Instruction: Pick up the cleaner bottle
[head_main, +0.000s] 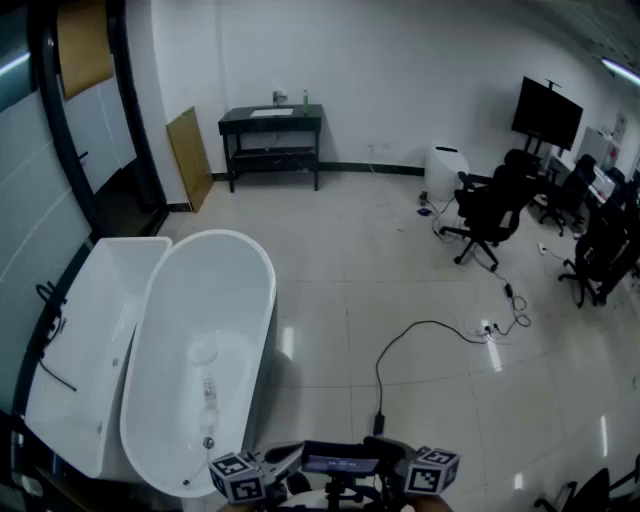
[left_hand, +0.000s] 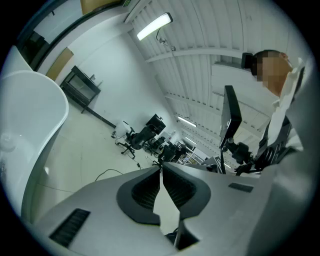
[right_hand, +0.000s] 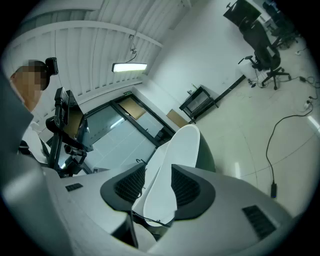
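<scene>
A white oval bathtub (head_main: 255, 290) stands at the left of the head view. On its floor lies a pale, bottle-like thing (head_main: 208, 392); I cannot tell it apart clearly. A small green bottle (head_main: 305, 101) stands on the dark table (head_main: 270, 122) at the far wall. Both grippers are held low and close to me, and only their marker cubes (head_main: 238, 477) (head_main: 432, 470) show at the bottom edge. My left gripper (left_hand: 161, 169) has its tips together with nothing between them. My right gripper (right_hand: 158, 166) stands open and empty, with the tub rim (right_hand: 180, 142) showing through the gap.
A second, rectangular white tub (head_main: 85, 340) lies left of the oval one. A black cable (head_main: 400, 345) runs across the tiled floor. Office chairs (head_main: 490, 215) and a screen (head_main: 546, 112) stand at the right. A wooden board (head_main: 190, 157) leans by the table.
</scene>
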